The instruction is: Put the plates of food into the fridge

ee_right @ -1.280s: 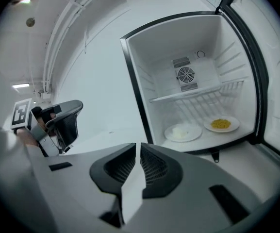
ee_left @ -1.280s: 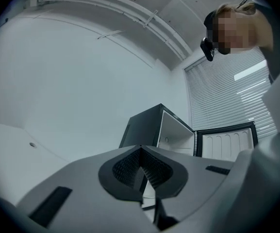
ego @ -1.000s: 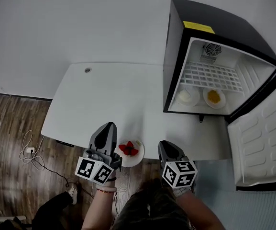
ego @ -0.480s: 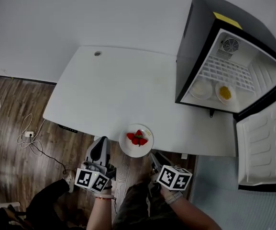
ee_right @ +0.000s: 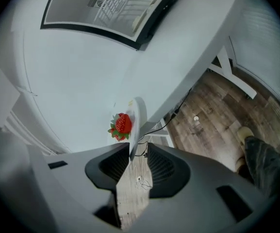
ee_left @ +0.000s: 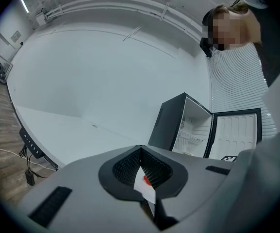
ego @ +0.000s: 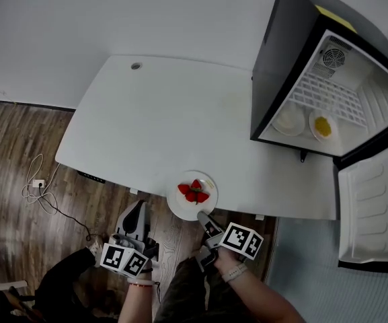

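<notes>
A white plate carrying red strawberries sits at the near edge of the white table, part of it overhanging the wooden floor. The right gripper points at it from below the edge. Its jaws stand apart and have just been opening, with the plate's rim between the tips and no pad pressing on it. The right gripper view shows the same rim running down into the gap between the dark fingers, one strawberry just above them. The left gripper hangs off the table's edge, to the left of the plate and apart from it. In the left gripper view its jaws meet at the tips, leaving only a narrow slit, and they pinch nothing. At the table's far right end the black fridge stands with its door swung wide open. On its floor, beneath a white wire shelf, two small plates lie side by side: the left plate holds something pale, the right plate a heap of yellow food.
</notes>
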A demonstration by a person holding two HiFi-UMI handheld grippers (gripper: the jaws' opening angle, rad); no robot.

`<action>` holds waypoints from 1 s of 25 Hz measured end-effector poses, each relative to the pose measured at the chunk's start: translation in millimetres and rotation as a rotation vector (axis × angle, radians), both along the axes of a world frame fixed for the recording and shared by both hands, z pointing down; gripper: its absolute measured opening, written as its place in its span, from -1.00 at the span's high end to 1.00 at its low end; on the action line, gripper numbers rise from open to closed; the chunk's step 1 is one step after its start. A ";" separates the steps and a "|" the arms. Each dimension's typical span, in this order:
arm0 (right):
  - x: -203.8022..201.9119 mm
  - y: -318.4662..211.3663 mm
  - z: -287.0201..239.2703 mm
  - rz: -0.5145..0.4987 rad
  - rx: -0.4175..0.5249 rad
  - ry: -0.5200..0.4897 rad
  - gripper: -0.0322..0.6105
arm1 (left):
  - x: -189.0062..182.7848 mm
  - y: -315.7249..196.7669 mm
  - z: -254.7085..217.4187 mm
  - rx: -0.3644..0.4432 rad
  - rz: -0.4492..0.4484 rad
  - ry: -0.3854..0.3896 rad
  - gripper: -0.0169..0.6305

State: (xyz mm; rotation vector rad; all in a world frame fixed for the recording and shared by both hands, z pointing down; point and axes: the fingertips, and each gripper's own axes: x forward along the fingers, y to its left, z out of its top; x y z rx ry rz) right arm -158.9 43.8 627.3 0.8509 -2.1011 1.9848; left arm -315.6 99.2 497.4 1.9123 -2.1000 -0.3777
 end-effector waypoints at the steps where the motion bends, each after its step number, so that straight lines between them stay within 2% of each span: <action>1: -2.2 -1.3 0.8 0.006 -0.009 -0.020 0.54 | 0.4 1.7 2.3 -0.005 0.000 0.001 0.93; 5: -8.6 -5.9 0.9 0.038 -0.053 -0.097 0.56 | 3.7 3.3 9.8 -0.021 0.006 0.016 0.93; 7: -10.3 -7.2 -3.6 0.052 -0.071 -0.134 0.81 | 4.6 1.4 9.4 -0.020 0.009 0.019 0.93; 9: -9.7 -8.1 -7.9 0.059 -0.088 -0.161 0.85 | 5.8 -2.5 6.6 -0.018 0.018 0.016 0.93; 18: 19.8 -28.2 -39.3 0.125 -0.107 -0.211 0.85 | 26.1 -48.1 -21.3 0.026 0.102 -0.003 0.93; 25: 62.7 -74.6 -88.3 0.236 -0.068 -0.236 0.85 | 64.7 -116.5 -53.6 0.078 0.233 -0.020 0.93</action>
